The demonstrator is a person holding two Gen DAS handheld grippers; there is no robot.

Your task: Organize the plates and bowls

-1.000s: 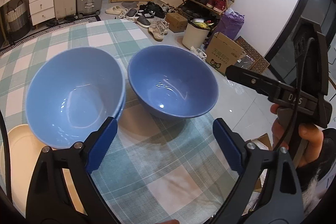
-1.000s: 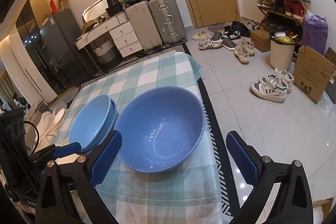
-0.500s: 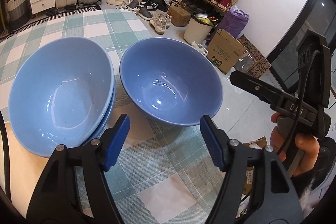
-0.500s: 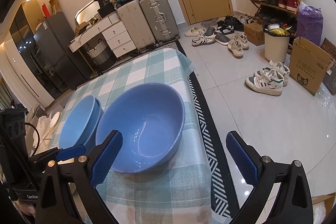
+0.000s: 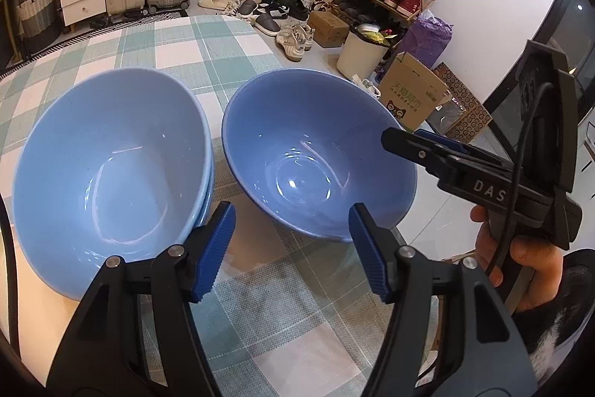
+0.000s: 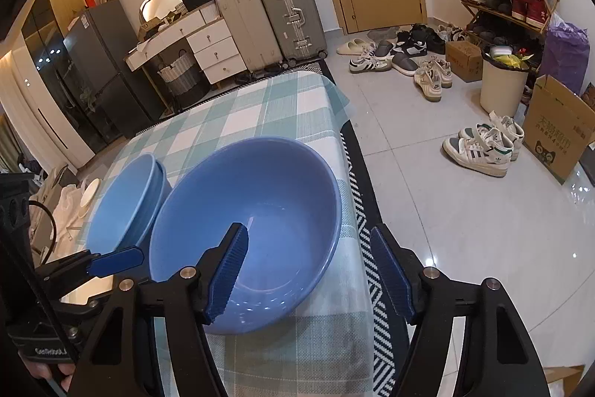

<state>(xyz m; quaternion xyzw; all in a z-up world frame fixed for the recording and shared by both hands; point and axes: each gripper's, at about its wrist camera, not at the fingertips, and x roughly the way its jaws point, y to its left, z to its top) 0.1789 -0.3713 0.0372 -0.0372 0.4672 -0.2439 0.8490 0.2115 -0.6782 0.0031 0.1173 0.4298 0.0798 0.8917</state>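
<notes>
Bowl [image 6: 256,211] sits upright near the tablecloth's [image 6: 260,106] right edge, beside 2 stacked bowls [image 5: 108,159]; right gripper [image 6: 308,270], marked "DAS", straddles its rim unclenched; left gripper [image 5: 290,248] released.

bowls [image 5: 319,155]: blue | tablecloth [image 5: 208,58]: green-white check | fingers [image 6: 228,270]: blue pads, black arms | plate [image 5: 26,304]: cream
</notes>
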